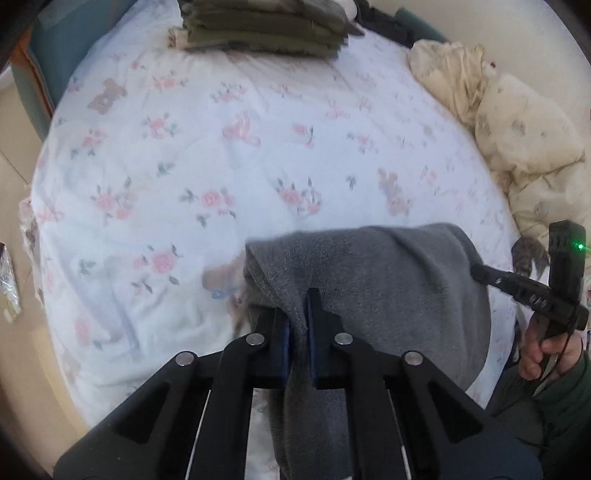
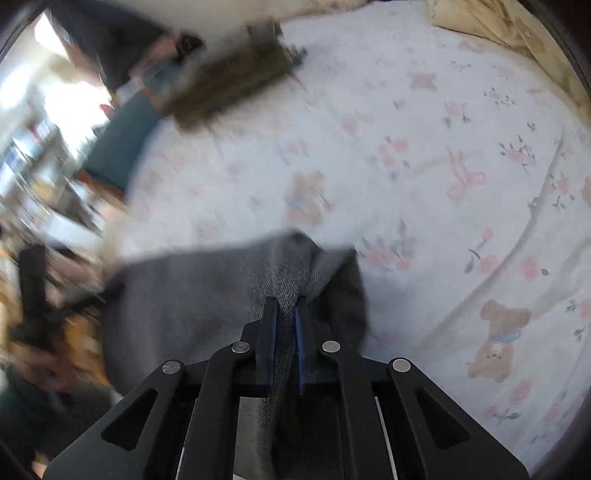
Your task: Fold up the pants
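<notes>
Grey fleece pants (image 1: 388, 280) hang stretched between my two grippers above the near edge of the bed. My left gripper (image 1: 297, 306) is shut on the left edge of the grey pants. My right gripper (image 2: 286, 306) is shut on the other edge of the pants (image 2: 207, 291). In the left wrist view the right gripper's body (image 1: 532, 295) and the hand holding it show at the far right. The right wrist view is motion-blurred.
The bed has a white floral sheet with teddy bears (image 1: 229, 155). A stack of folded olive clothes (image 1: 266, 29) lies at the far end; it also shows in the right wrist view (image 2: 229, 85). A crumpled cream duvet (image 1: 517, 140) lies along the right side.
</notes>
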